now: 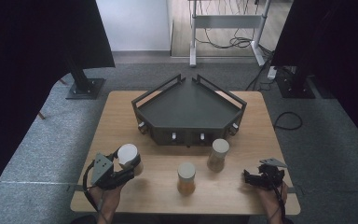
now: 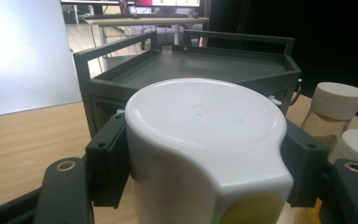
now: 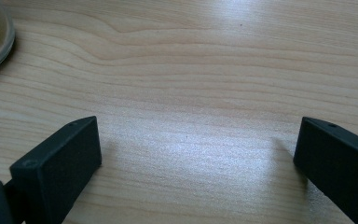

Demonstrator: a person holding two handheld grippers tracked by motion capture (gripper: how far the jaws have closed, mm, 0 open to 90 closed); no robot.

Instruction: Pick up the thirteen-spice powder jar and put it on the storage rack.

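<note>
dark grey angular metal tray (image 1: 189, 109): rear centre of light wooden surface (image 1: 121, 116) | two white-lidded glass jars (image 1: 186, 178) (image 1: 217, 154): in front of tray, apart

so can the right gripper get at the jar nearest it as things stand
Probably yes: the right gripper rests on the table with open, empty jaws, and only bare wood lies between it and the jar.

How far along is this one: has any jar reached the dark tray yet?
Nothing is done yet: the tray holds no jar. In hand: the left gripper is shut on a white-lidded jar near the table's front. Left: two more jars stand on the table; the right gripper rests open.
</note>
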